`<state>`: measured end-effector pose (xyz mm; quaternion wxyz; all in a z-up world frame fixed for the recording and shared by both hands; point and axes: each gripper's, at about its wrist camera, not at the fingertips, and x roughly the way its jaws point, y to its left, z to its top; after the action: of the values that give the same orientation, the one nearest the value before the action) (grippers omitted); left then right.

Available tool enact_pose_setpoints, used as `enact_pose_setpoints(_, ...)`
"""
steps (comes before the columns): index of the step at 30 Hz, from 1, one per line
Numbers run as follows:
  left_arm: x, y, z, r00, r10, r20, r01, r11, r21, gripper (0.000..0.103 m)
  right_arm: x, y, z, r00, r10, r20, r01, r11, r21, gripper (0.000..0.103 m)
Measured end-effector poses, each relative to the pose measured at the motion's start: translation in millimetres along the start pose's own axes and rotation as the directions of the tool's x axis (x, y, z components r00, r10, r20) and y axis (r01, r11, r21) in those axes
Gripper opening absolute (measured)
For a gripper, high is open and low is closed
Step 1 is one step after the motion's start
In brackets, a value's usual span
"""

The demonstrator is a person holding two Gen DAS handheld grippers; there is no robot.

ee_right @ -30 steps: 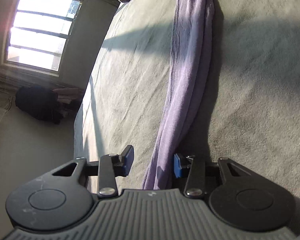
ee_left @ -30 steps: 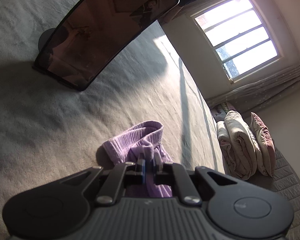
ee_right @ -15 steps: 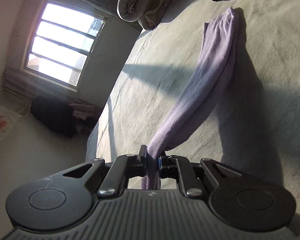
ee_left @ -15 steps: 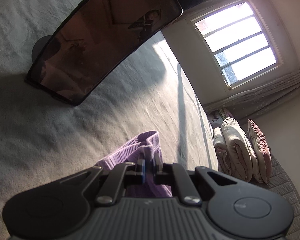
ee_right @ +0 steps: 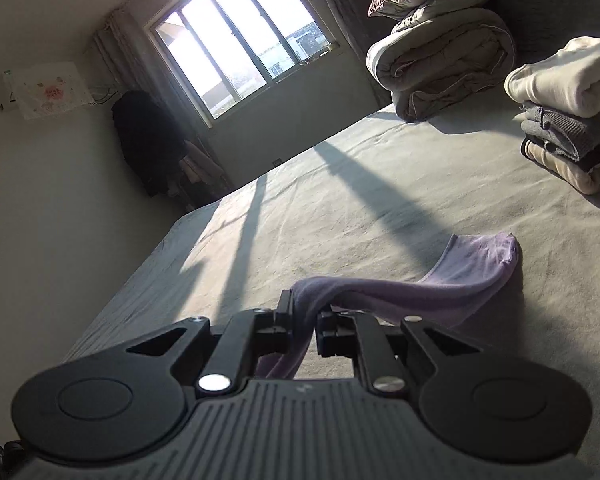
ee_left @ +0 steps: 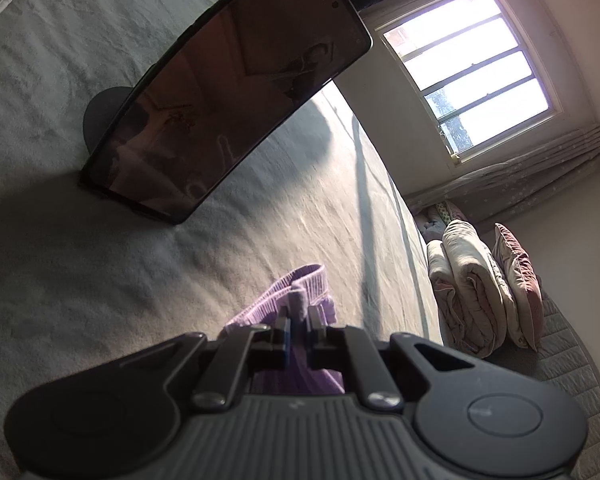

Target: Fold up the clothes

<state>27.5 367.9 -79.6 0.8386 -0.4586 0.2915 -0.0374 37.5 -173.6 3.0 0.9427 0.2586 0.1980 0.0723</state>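
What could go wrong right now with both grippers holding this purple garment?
The right gripper pinches only a bunched bit of the purple garment, so the fabric might slip out. The left gripper grips near the waistband, close to the propped phone; a wide swing could knock it over. The far end sags to the bed and may fold unevenly.

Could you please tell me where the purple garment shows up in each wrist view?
Left wrist: purple garment bottom centre, pinched in the left tongs.
Right wrist: it runs from the right tongs toward centre-right.
Shared landmark: the window, also the rolled quilt.
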Motion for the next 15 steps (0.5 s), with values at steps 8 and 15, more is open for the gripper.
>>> enact_pose_setpoints(8,-4.0,3.4,-2.8,0.999,0.049,-0.016,-0.048,0.998,0.036,0.007,-20.1,-8.0,-20.1,0.998,-0.042,-0.042,0.040,0.998,-0.048,0.014)
enact_pose_setpoints(15,4.4,5.6,-7.8,0.989,0.140,-0.039,-0.137,0.989,0.059,0.011,-15.2,-15.9,-49.0,0.980,-0.119,-0.158,0.097,0.985,-0.141,0.014)
